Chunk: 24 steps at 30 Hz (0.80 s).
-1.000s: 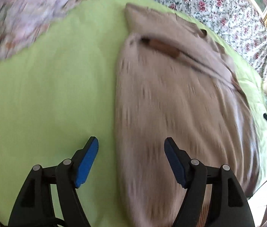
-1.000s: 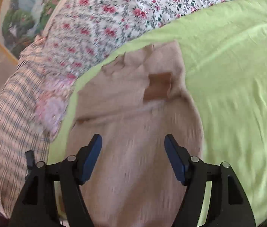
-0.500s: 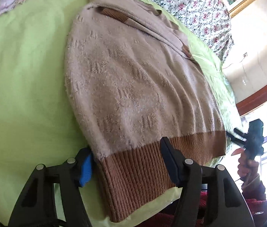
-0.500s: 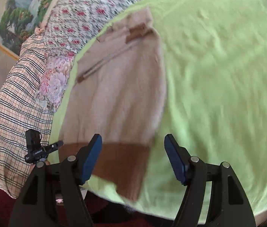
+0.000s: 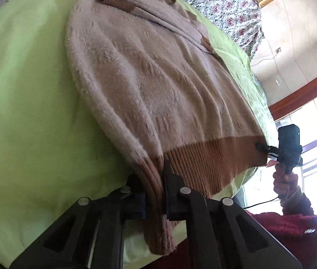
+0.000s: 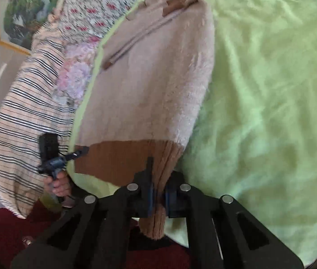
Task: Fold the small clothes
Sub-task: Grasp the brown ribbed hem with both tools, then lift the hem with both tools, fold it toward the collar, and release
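Note:
A beige fuzzy sweater (image 5: pixel 154 78) with a brown ribbed hem lies flat on a light green sheet (image 5: pixel 24 112), sleeves folded across its far end. My left gripper (image 5: pixel 153 179) is shut on the hem's left corner. My right gripper (image 6: pixel 158 181) is shut on the hem's right corner; the sweater (image 6: pixel 154 85) stretches away from it. Each gripper shows in the other's view, the right (image 5: pixel 262 148) and the left (image 6: pixel 82 151), both at the hem corners.
A floral quilt (image 5: pixel 221 6) and a striped blanket (image 6: pixel 24 112) lie beyond the green sheet (image 6: pixel 270 89). A framed picture (image 6: pixel 17 13) hangs on the wall. The bed's near edge runs just below the hem. The person's red sleeve (image 5: pixel 293 231) is at the lower right.
Both grippers moved down to the sweater's brown hem and closed on its two corners; they were open above the sweater before.

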Motion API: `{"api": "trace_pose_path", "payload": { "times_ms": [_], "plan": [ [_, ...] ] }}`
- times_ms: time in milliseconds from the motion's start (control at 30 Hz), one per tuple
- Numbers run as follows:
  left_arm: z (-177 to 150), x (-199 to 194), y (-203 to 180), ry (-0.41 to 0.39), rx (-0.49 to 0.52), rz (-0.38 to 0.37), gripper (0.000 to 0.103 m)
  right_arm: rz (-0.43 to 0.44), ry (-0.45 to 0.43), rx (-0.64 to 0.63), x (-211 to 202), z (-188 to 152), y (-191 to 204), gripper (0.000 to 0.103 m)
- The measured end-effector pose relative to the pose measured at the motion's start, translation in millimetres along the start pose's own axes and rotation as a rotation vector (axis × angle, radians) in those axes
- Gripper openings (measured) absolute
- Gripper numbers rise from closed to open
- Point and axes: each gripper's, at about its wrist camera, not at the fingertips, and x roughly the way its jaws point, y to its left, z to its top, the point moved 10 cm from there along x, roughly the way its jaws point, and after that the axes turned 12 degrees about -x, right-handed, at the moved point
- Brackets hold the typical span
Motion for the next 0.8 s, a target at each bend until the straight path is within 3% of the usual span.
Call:
{"api": "trace_pose_path", "payload": {
  "times_ms": [133, 300, 533, 800],
  "plan": [
    [8, -13, -7, -0.075, -0.037, -0.052, 0.007, 0.064, -0.065, 0.015, -6, 14, 8, 0.007],
    [44, -52, -33, -0.223, -0.034, -0.110, 0.006, 0.107, -0.183, -0.053, -27, 62, 32, 0.007],
    [156, -93, -64, -0.436, -0.007, -0.145, 0.005, 0.088, -0.359, -0.164, -48, 193, 41, 0.007],
    [299, -68, -75, -0.524, -0.033, -0.119, 0.005, 0.034, -0.414, -0.148, -5, 325, 0, 0.007]
  ]
}}
